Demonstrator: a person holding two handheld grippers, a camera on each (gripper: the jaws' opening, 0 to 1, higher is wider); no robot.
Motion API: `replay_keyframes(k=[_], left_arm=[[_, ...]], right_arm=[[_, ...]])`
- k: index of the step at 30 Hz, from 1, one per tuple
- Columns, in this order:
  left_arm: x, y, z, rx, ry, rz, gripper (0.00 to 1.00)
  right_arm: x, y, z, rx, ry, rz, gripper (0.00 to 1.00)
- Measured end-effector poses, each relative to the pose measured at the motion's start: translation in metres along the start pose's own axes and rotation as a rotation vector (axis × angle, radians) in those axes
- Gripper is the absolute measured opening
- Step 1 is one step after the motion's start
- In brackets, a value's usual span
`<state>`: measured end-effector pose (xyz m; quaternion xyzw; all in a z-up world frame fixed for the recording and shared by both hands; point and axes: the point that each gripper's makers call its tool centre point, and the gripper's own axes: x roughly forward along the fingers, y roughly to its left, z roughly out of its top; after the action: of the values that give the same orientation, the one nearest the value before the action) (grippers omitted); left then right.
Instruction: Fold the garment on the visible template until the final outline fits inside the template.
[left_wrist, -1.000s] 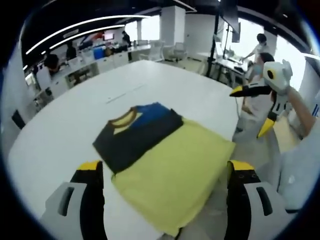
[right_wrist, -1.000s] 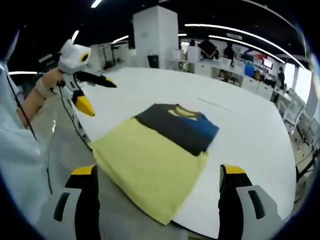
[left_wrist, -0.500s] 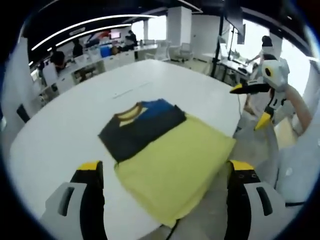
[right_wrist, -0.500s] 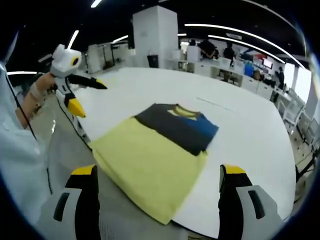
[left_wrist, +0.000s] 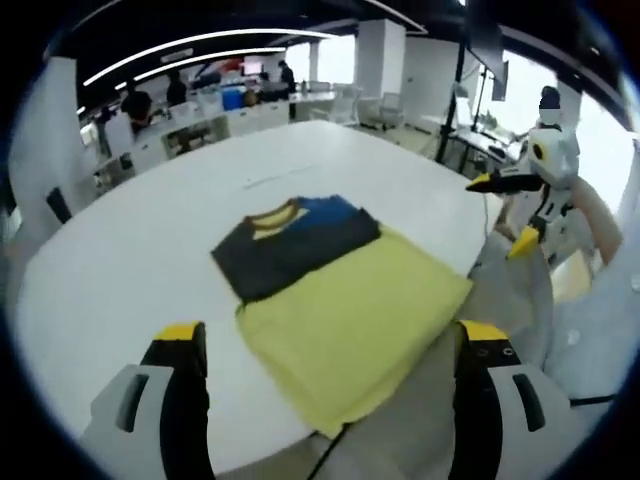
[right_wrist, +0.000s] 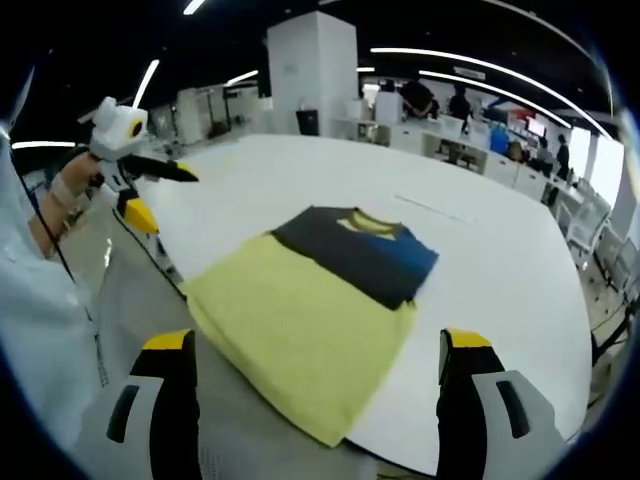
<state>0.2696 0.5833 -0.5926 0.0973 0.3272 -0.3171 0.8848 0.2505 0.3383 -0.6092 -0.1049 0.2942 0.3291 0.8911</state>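
Table (left_wrist: 120, 270): large, white, round; it carries the work near its 5 o'clock edge in the left gripper view.
Garment (left_wrist: 330, 290): folded into a compact block, dark collar half toward 11 o'clock, yellow half overhanging the near edge; no template outline is discernible.
Left gripper (right_wrist: 150, 190): raised clear, jaws apart, holding nothing.
Right gripper (left_wrist: 500, 215): likewise lifted away, jaws apart, probably for checking the fold.

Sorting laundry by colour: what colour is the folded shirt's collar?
Yellow collar on the dark, blue and yellow folded shirt; right gripper view.

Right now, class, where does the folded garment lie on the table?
In both gripper views the folded garment lies at the white table's near edge, ahead of the open jaws, its yellow part overhanging.
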Motion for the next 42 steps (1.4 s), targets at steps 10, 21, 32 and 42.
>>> replay_keyframes(k=[10,21,32,42], left_arm=[[-0.007,-0.003,-0.01,-0.013,0.002,0.006,1.0],[-0.011,-0.002,-0.025,-0.032,0.021,0.014,1.0],[-0.01,-0.003,-0.031,-0.057,0.023,0.027,1.0],[-0.011,-0.005,-0.045,-0.081,0.049,0.028,1.0]], right_arm=[[-0.004,0.008,-0.003,0.008,-0.004,0.0,1.0],[-0.014,0.008,-0.015,0.029,0.016,-0.016,1.0],[-0.017,0.002,-0.029,0.056,0.029,-0.026,1.0],[-0.014,0.002,-0.034,0.067,0.04,-0.023,1.0]])
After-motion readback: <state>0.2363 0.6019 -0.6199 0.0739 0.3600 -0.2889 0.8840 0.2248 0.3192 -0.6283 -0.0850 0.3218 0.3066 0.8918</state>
